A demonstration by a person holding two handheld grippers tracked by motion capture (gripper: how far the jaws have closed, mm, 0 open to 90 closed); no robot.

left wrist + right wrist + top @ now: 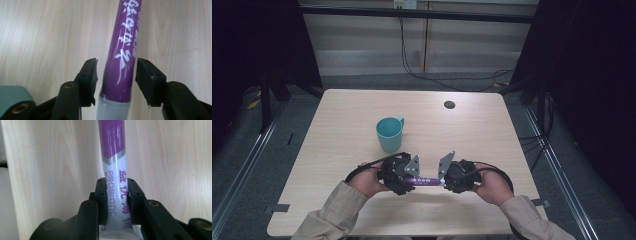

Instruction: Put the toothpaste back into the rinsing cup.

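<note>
I'm clamping the sachet (114, 170) with the right gripper (116, 192); the left gripper (116, 75) is gaping around it. Near the cup (389, 134), it's looking light, soft, slippery; gripping ends.

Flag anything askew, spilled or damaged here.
Nothing stands out. The purple sachet is intact, clamped in the right gripper; the left gripper stands open around it. The teal mug is upright, no spill.

A pale wooden table (347, 107) (black grommet (449, 104) near its far edge) stands on grey floor (377, 80).
</note>
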